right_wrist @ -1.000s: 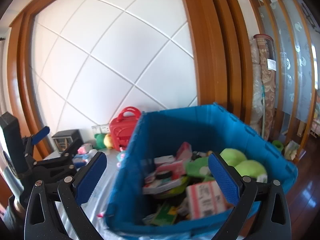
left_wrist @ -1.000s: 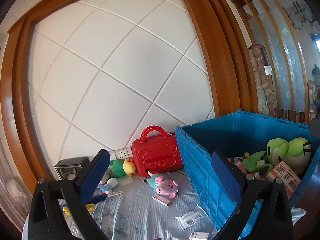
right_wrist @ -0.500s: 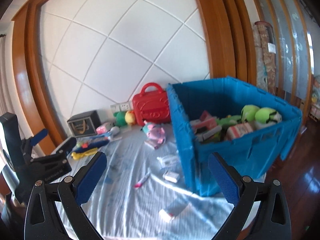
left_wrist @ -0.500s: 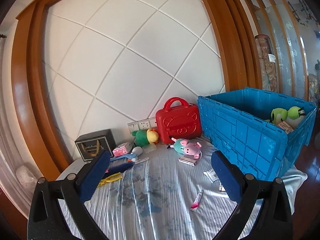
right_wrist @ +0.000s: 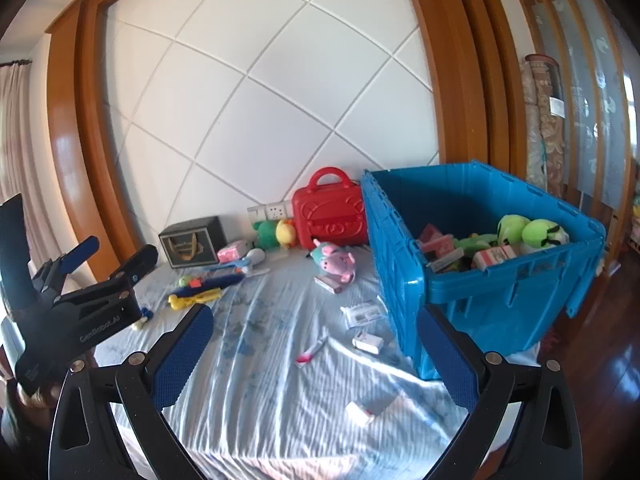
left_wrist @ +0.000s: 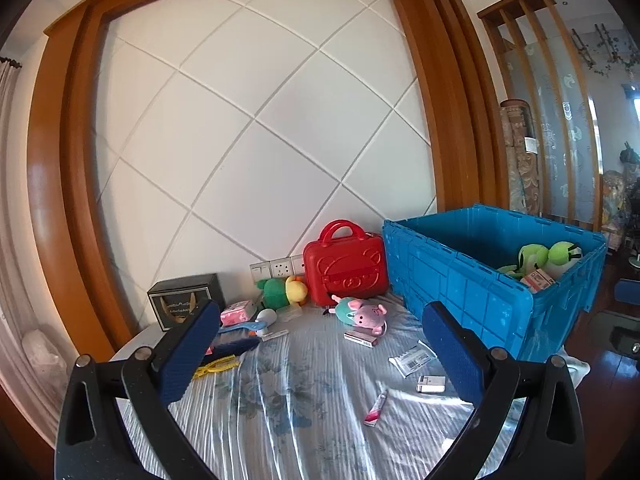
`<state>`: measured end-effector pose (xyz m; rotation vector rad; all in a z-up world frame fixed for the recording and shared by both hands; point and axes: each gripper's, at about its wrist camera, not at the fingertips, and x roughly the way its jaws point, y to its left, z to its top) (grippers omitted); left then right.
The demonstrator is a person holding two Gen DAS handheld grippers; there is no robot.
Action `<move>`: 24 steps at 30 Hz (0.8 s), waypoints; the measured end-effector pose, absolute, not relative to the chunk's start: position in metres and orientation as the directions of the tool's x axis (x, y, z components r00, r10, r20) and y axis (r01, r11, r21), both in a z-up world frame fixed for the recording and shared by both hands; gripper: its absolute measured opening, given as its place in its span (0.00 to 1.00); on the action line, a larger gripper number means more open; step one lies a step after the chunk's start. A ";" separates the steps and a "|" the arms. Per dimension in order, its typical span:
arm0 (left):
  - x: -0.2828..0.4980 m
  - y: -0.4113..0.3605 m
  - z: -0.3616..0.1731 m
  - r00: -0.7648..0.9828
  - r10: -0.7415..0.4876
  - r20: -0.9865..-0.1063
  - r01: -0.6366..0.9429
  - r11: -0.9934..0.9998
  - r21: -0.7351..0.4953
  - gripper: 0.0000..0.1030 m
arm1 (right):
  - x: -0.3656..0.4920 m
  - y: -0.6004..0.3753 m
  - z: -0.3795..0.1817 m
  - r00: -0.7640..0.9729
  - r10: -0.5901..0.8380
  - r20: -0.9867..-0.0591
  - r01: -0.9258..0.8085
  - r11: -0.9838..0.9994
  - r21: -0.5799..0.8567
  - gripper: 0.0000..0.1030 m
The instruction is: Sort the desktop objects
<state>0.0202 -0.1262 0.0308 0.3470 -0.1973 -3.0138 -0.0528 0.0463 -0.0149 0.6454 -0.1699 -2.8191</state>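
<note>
A blue crate [left_wrist: 480,280] [right_wrist: 500,280] stands at the table's right end, holding green frog plush toys [right_wrist: 528,230] and small boxes. On the pale striped cloth [left_wrist: 300,400] lie a pink pig plush [left_wrist: 362,314] [right_wrist: 336,260], a pink tube [left_wrist: 376,404] [right_wrist: 310,352], a white packet [left_wrist: 412,360] and a small white box [left_wrist: 430,383] [right_wrist: 368,342]. My left gripper [left_wrist: 324,356] hovers open and empty above the cloth, seen also as the left gripper [right_wrist: 108,258] from the side. My right gripper [right_wrist: 314,358] is open and empty near the front edge.
A red toy case [left_wrist: 344,268] leans at the wall beside the crate. A green and yellow plush [left_wrist: 282,290], a black box [left_wrist: 186,300], a pink pack [left_wrist: 236,314], a blue brush [left_wrist: 236,346] and a yellow clip [left_wrist: 216,366] crowd the back left. Dark wooden floor [right_wrist: 600,360] lies to the right.
Both grippers have pulled back and leftward from over the crate, so the cloth and scattered items now fill the views. Both stay open and empty.
</note>
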 end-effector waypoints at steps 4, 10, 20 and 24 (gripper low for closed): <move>0.029 -0.118 0.040 -0.976 -0.122 -0.178 0.100 -0.987 0.127 1.00 | -0.041 0.047 -0.010 -0.878 -0.259 -0.401 0.218 -0.965 0.147 1.00; 0.028 -0.107 0.040 -0.975 -0.106 -0.195 0.087 -0.991 0.106 1.00 | -0.033 0.056 -0.005 -0.891 -0.237 -0.387 0.203 -0.971 0.127 1.00; 0.025 -0.059 0.034 -0.976 -0.011 -0.217 -0.022 -0.989 0.148 1.00 | -0.036 0.084 -0.011 -0.897 -0.116 -0.426 0.080 -0.992 0.101 1.00; 0.023 -0.047 0.035 -0.977 0.020 -0.214 -0.054 -0.987 0.154 1.00 | -0.037 0.099 -0.013 -0.894 -0.081 -0.440 0.038 -0.994 0.104 1.00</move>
